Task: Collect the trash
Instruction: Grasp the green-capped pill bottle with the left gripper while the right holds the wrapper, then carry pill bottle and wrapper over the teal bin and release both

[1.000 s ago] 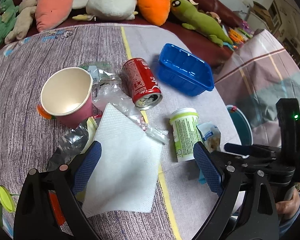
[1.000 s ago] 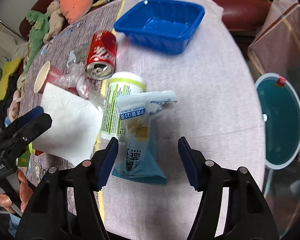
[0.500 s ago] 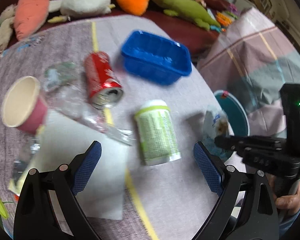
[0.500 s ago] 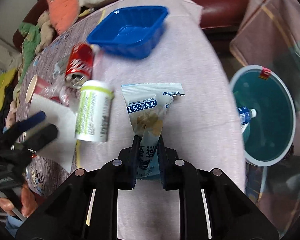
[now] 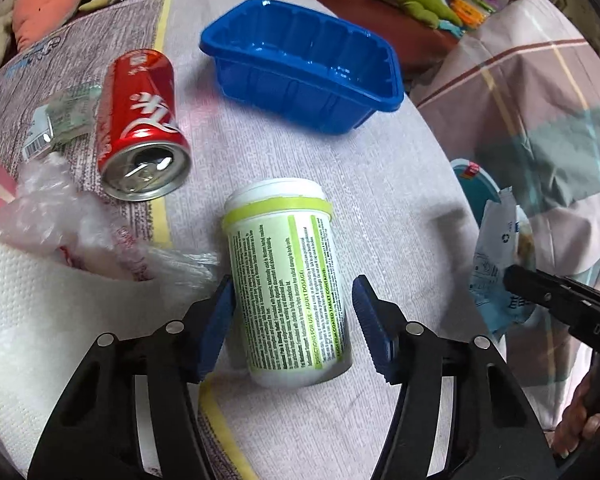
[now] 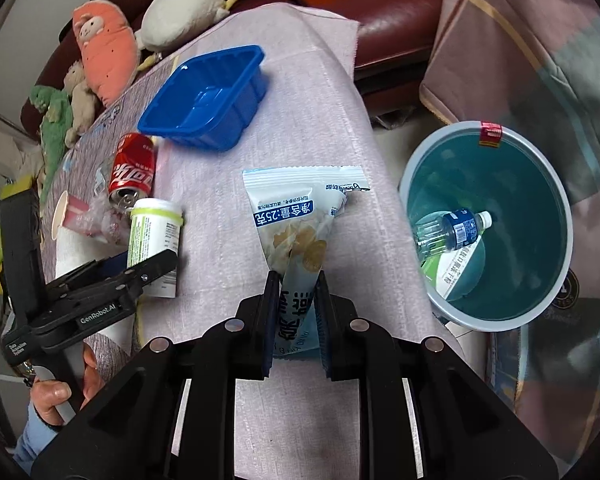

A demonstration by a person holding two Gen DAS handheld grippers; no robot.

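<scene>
**Snack packet gripped, jaws closing around the supplement bottle**

The right gripper (image 6: 296,316) has its jaws pinched narrow on the lower end of a white and blue snack packet (image 6: 300,208), whose upper part stands free above the cloth-covered surface (image 6: 228,184). Just to the right, below the surface edge, sits a teal bin (image 6: 496,312) holding a plastic water bottle (image 6: 452,228) and a label-covered container.

The left gripper (image 5: 292,320) straddles a white bottle with a green label (image 5: 288,280) lying on its side. Its jaws have just been closing and now stand at medium width, with the bottle between them. The left pad is close against the bottle's side, while a small gap shows at the right pad, so a firm grip cannot be told.

To the left of the bottle lie crumpled clear plastic (image 5: 72,220) and a white paper towel (image 5: 60,320). A red soda can (image 5: 140,124) lies on its side beyond them, its opened top facing the camera, with a small foil wrapper (image 5: 60,120) beside it. A blue plastic tray (image 5: 304,64) sits upright further back. A pink paper cup (image 6: 70,216) lies near the can. Plush toys (image 6: 104,52) line the dark red sofa behind the surface. A hand (image 6: 60,388) holds the left gripper's handle.
</scene>
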